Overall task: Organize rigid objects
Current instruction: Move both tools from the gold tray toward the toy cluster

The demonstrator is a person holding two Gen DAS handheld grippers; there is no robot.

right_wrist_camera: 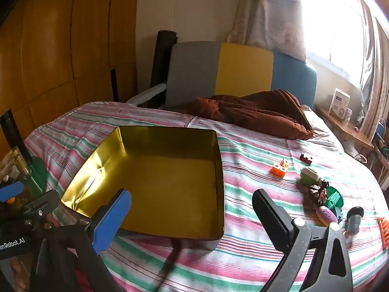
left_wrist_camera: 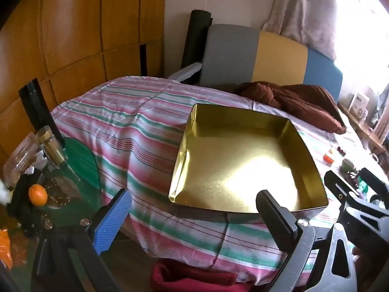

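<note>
Tin [right_wrist_camera: 170,182] on bedspread [right_wrist_camera: 255,255]; toys [right_wrist_camera: 316,189] right; blanket [right_wrist_camera: 262,112] behind.

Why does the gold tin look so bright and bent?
Left wrist view: window light glares white off the tin floor, and the fisheye lens bows its straight sides. Right wrist view: the tin shows no glare, while the window is washed out.

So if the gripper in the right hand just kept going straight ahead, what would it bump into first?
Probably the striped bedspread just right of the gold tin. The open right gripper holds nothing; depth is hard to judge.
</note>
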